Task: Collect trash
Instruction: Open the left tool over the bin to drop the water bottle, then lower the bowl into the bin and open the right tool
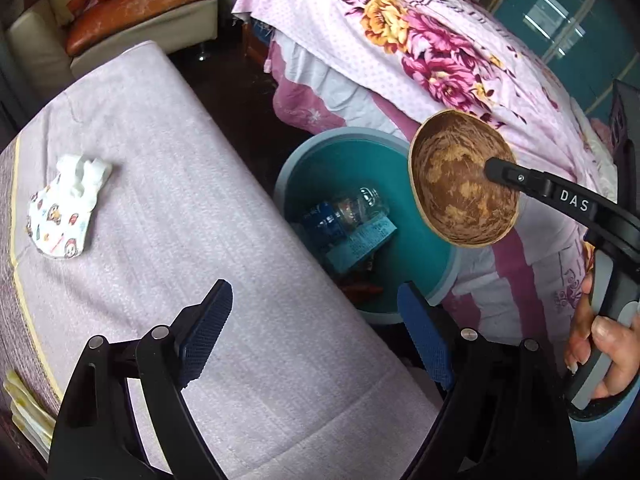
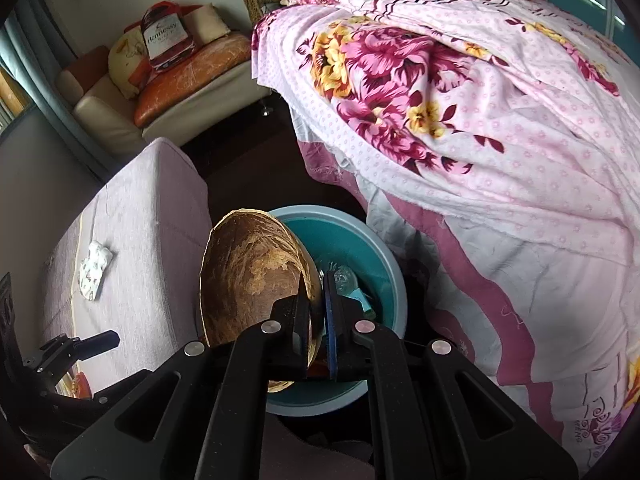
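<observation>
While the right gripper is clamped on the rim of a brown coconut shell half, the shell is held in the air over the near edge of a teal bin. Its fingers are closed almost fully, with the thin shell wall pinched between the two pads. Seen from the left wrist camera, the shell is tilted on its side with its hollow facing that camera, and one black right finger is seen reaching into the hollow.

The left gripper is spread wide with nothing between its blue-padded fingers; one pad is seen above the worktop, the other over the bin's near rim.

Inside the bin, a clear plastic bottle with a blue label and a light blue carton are seen lying at the bottom.

A worktop covered in pale lilac cloth stands just beside the bin. On it, well apart from the left gripper, lies a crumpled printed wrapper with white tissue.

A bed draped in a pink floral sheet rises on the bin's other side. The person's right hand is seen wrapped around the gripper handle.
</observation>
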`<state>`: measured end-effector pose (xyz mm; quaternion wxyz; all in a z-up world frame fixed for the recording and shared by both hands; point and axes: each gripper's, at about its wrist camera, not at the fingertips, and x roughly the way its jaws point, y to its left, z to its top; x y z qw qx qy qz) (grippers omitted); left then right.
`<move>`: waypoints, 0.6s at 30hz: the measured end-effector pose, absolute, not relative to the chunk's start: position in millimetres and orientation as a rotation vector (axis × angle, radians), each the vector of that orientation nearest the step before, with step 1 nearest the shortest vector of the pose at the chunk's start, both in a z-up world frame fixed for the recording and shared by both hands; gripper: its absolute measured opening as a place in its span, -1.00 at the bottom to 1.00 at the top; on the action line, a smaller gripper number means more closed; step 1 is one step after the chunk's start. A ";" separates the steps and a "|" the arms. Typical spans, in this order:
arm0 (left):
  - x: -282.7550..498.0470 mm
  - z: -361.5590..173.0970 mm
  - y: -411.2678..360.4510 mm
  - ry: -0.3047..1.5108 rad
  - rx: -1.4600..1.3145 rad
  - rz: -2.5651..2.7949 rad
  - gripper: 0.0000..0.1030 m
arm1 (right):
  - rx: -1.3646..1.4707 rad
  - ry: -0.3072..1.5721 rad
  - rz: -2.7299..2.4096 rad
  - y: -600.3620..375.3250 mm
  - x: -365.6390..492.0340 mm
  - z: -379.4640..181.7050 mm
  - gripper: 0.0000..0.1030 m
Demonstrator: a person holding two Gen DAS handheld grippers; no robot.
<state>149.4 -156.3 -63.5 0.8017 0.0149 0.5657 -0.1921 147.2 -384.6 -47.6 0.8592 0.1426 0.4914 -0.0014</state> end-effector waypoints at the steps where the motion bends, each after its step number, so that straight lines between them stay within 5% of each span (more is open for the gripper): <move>1: 149.3 -64.0 -152.3 1.215 0.023 -0.408 0.66 | 0.294 1.039 0.004 -380.5 149.7 -49.2 -0.87; 15: 152.2 -67.8 -107.7 1.215 -0.060 -0.351 0.66 | 0.267 1.109 0.074 -336.8 180.1 -67.8 -0.58; 18: 152.2 -69.0 -100.1 1.219 -0.079 -0.343 0.66 | 0.266 1.100 0.077 -330.1 180.8 -63.8 -0.34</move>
